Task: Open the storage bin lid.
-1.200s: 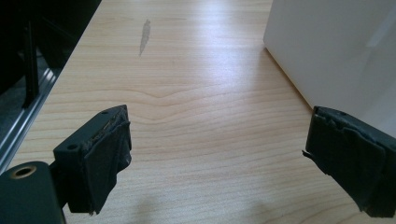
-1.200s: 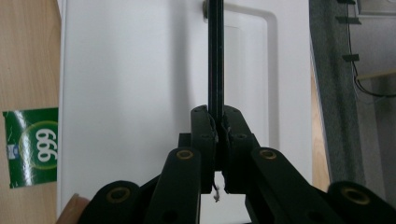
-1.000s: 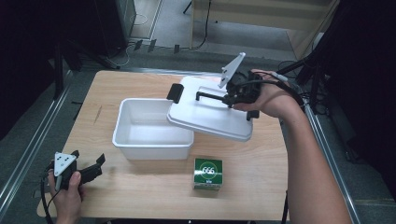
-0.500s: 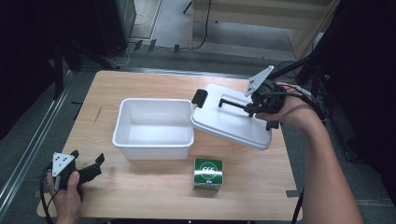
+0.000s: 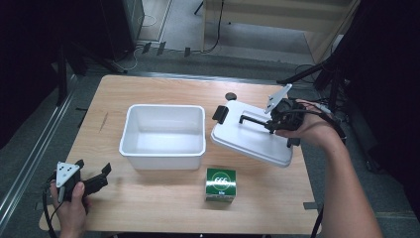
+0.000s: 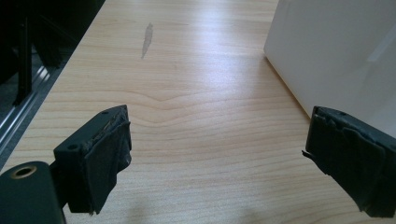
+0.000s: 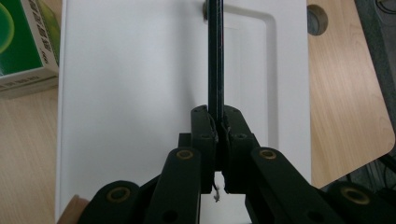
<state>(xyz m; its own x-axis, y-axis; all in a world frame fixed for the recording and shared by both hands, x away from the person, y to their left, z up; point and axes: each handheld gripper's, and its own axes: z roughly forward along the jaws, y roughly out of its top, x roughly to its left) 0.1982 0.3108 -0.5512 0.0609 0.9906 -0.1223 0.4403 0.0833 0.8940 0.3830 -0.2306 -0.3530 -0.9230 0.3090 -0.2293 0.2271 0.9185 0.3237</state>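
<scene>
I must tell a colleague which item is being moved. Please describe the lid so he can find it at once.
On the light wooden table, look right of the open white rectangular plastic tub. There the flat white rectangular plastic lid hangs tilted, held by the right tool clamped on its thin black handle. Unlike the small green carton nearby, it is wide, thin and white.

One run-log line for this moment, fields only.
right gripper: shut on lid handle | lid: held right of bin | left gripper: open, idle | green box: on table
</scene>
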